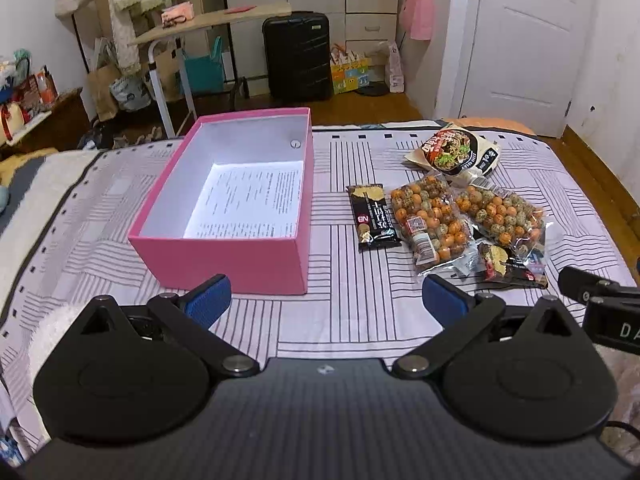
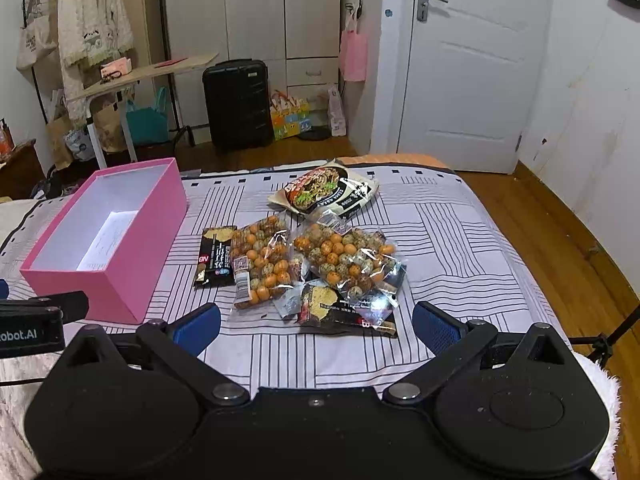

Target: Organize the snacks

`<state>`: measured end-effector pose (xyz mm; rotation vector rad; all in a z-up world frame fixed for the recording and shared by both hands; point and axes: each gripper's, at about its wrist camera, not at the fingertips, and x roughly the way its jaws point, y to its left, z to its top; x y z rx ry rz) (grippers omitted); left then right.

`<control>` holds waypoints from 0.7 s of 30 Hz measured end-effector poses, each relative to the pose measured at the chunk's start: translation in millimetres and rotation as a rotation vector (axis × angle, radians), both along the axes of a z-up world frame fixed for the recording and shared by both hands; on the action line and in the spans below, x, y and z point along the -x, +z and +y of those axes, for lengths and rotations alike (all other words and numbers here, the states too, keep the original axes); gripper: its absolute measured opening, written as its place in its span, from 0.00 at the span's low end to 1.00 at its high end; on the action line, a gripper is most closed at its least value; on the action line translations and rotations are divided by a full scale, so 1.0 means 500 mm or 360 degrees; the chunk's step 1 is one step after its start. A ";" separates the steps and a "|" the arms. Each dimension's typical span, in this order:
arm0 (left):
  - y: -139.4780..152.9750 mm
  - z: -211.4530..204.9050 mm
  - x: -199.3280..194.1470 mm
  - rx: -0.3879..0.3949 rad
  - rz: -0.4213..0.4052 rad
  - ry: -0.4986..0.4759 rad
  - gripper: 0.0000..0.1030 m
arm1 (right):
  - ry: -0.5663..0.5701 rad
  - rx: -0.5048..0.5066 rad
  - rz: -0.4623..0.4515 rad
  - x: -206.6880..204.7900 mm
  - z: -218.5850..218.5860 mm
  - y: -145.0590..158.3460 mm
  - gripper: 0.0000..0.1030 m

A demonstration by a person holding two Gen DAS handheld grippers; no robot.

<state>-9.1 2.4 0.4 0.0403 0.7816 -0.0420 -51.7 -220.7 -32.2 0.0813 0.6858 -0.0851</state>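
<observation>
An open pink box (image 1: 224, 258) (image 2: 120, 276) with a printed sheet on its floor sits on the striped bed cover. To its right lie snacks: a black bar packet (image 1: 374, 216) (image 2: 214, 258), two clear bags of orange and speckled balls (image 1: 430, 220) (image 1: 500, 214) (image 2: 262, 264) (image 2: 344, 258), a noodle bag (image 1: 454, 152) (image 2: 324, 192) behind them, and another black packet (image 1: 508, 266) (image 2: 344, 312) nearest me. My left gripper (image 1: 326, 302) hovers open in front of the box's near right corner. My right gripper (image 2: 316, 326) hovers open just short of the near black packet. Nothing is between either pair of fingers.
The bed cover (image 1: 360, 320) (image 2: 460, 240) ends at a wooden floor (image 2: 560, 264) on the right. Beyond the bed stand a black suitcase (image 1: 298, 56), a small desk (image 1: 208, 24), bags and a white door (image 2: 472, 72). The other gripper's tip (image 1: 592, 292) shows at the left wrist view's right edge.
</observation>
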 end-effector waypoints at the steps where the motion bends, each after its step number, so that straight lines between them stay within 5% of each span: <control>1: 0.001 -0.001 0.001 -0.0010 -0.0006 -0.0002 1.00 | -0.0002 0.0001 -0.0004 0.000 0.000 0.000 1.00; 21: -0.009 -0.015 0.021 -0.0009 -0.0128 -0.0025 1.00 | -0.0041 0.0040 -0.0013 0.001 -0.010 -0.014 1.00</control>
